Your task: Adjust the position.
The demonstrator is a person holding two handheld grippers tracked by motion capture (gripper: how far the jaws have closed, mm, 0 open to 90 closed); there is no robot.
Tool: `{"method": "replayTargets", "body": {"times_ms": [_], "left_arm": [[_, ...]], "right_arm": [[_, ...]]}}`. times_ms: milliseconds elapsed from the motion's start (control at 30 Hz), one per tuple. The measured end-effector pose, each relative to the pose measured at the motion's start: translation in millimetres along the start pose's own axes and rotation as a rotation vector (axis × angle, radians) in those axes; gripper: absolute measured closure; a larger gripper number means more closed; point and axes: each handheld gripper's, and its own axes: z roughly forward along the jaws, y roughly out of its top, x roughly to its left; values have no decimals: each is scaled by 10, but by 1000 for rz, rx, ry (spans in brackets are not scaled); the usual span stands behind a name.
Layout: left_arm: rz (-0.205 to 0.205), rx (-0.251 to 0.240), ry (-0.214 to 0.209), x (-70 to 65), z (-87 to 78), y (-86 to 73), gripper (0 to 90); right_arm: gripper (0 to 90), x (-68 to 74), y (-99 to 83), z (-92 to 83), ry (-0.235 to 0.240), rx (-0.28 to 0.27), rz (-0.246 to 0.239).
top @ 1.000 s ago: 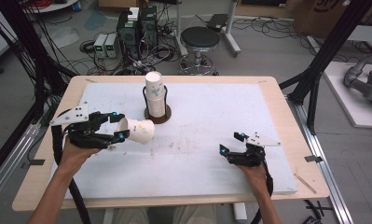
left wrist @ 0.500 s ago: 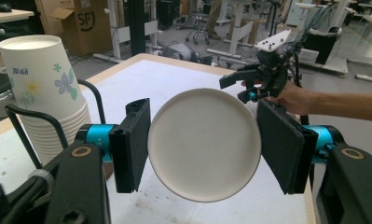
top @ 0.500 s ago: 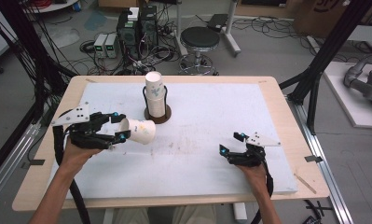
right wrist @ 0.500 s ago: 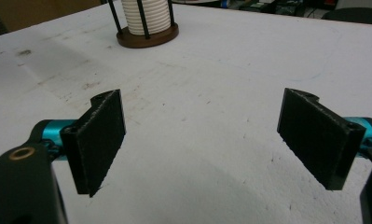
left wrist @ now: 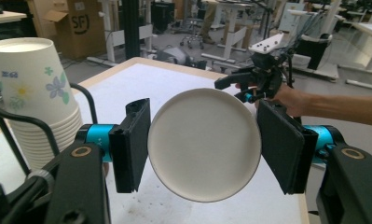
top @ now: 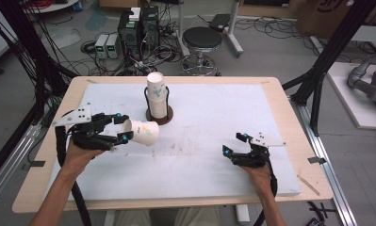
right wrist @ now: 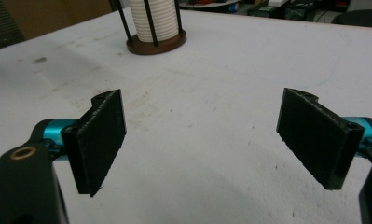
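I see a light wooden table [top: 275,89] with a white sheet [top: 214,117] spread over most of its top, scuffed and speckled with dark marks near its middle. On the sheet, toward the far side, stands a round brown base [top: 159,116] with black wire uprights, holding a stack of paper cups [top: 156,94].

A brown cardboard box [left wrist: 71,25] far left behind the table bore the black letters "SF". Nothing else was legible.

Left claw [top: 123,128] grips paper cup [top: 143,132] (tipped sideways) near cup stack [top: 157,96]; right claw [top: 234,144] spread, empty.
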Motion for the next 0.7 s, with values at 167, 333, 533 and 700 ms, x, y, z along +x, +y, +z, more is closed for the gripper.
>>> {"method": "replayTargets", "body": {"times_ms": [167,333,533,700], "left_arm": [[-1,1,-13,7,24,-5,374],[-7,-1,-38,22,49,-14,374],[-17,-13,-61,63,95,-23,374],[-29,-16,-76,95,141,-34,374]], "right_arm": [[159,-11,130,-73,35,-46,4],[158,-15,273,-111,89,-73,4],[159,-1,373,-54,140,-57,-7],[159,33,480,-17,186,-54,-37]]}}
